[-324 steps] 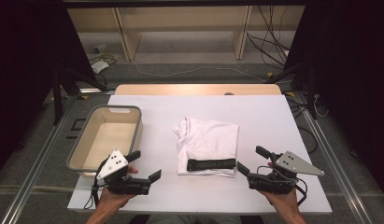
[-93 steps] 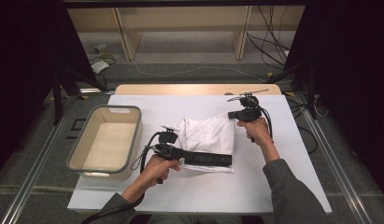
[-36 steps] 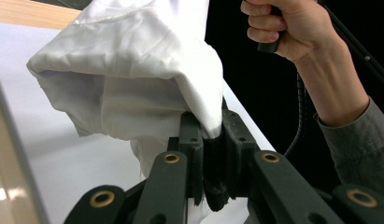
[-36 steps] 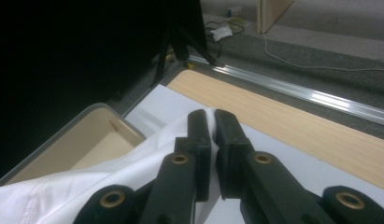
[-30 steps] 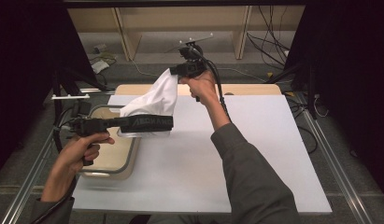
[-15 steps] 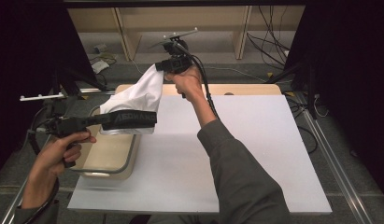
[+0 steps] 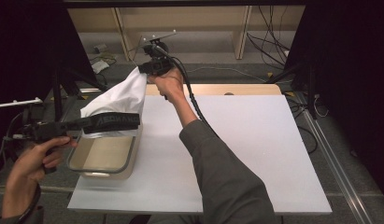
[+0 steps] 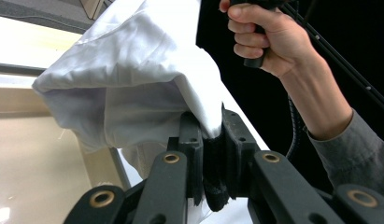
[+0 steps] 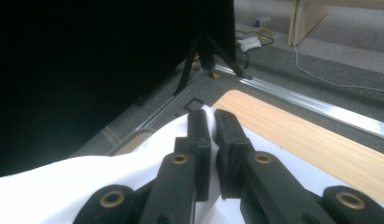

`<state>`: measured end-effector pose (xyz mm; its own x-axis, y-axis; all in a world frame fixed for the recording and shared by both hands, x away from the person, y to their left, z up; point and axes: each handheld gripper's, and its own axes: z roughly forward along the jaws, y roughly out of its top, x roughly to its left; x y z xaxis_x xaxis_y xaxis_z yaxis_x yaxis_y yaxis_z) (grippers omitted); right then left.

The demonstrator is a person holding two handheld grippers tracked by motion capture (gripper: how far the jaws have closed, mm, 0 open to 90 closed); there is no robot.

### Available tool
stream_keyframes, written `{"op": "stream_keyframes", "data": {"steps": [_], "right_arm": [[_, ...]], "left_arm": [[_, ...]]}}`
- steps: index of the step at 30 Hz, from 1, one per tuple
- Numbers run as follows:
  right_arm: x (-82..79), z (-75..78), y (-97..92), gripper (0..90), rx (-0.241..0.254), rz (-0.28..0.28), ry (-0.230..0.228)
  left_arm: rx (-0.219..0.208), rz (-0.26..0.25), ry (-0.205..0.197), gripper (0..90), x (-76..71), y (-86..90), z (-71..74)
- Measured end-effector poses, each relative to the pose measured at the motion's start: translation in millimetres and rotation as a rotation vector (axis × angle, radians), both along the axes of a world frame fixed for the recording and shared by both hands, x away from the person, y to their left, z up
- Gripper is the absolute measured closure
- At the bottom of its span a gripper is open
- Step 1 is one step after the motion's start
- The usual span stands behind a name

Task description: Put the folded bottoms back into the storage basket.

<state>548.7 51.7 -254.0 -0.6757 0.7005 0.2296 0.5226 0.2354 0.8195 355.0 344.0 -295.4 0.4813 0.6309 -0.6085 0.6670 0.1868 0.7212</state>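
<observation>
Left tongs (image 8: 212,154): clamped on the black waistband and white cloth of the garment, at 9 o'clock in the high view (image 7: 94,122).
Right tongs (image 9: 213,135): pinched on the far end of the white garment, raised at 11 o'clock in the high view (image 7: 150,67).
White garment (image 7: 119,95): stretched in the air between both tongs, sloping down from 11 o'clock toward 9 o'clock, above the far part of the bin; black lettered waistband (image 7: 116,121) at the lower end.
Bin (image 7: 129,161): beige, open-topped, on the left part of the tabletop at 8 o'clock, below the garment.
Tabletop (image 7: 255,154): white sheet over a wooden edge at 12 o'clock.
Right hand (image 7: 167,84): wrapped round the handle, grey sleeve (image 7: 222,172) reaching in from 6 o'clock.
Left hand (image 7: 33,158): at 8 o'clock, off the tabletop's left edge.
</observation>
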Motion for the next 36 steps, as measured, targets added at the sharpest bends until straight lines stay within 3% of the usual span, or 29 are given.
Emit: {"op": "stream_keyframes", "data": {"steps": [14, 20, 36], "right_arm": [[-1.5, -11.3, 33.0, 86.2, -0.001, 0.013, 0.002], [-3.0, -16.3, 39.6, 86.2, -0.001, 0.013, 0.000], [-3.8, -32.8, 51.9, 86.0, -0.020, 0.020, 0.005]], "left_arm": [[0.013, 0.050, 0.016, 79.8, -4.8, 27.9, -4.9], [0.046, 0.057, 0.027, 79.8, -4.9, 31.3, -7.3], [0.086, 0.071, 0.076, 79.7, 0.2, 40.1, -20.7]]}}
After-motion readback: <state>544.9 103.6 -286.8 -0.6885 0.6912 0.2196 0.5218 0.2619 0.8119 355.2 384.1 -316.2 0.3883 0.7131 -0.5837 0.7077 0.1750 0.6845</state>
